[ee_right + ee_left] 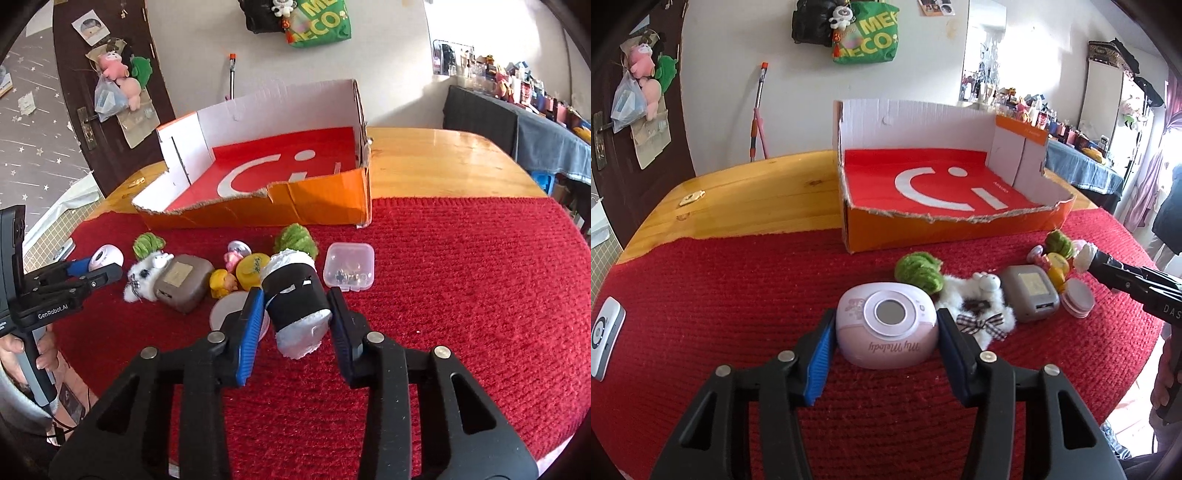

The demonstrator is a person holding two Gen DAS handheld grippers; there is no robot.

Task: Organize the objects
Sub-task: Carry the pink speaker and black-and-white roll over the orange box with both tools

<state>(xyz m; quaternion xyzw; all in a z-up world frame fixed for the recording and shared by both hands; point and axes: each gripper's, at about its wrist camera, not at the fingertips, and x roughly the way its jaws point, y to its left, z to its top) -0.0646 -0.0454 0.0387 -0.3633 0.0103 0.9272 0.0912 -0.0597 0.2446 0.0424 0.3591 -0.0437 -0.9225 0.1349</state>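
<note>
Orange torn cardboard box (960,225) seen empty, clear lidded plastic case (349,269) holding small metal bits, red knitted cloth (720,295) laid over wooden table (757,188), pink rounded gadget (886,328) clamped by left gripper (886,345), black-and-white plush toy (295,295) clamped by right gripper (295,325).

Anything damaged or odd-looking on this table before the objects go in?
Yes: the orange box has a ragged, torn front wall, cut low and uneven, with frayed cardboard along its edge. The toys lie in a loose heap in front of it on the red mat. Nothing looks spilled.
</note>
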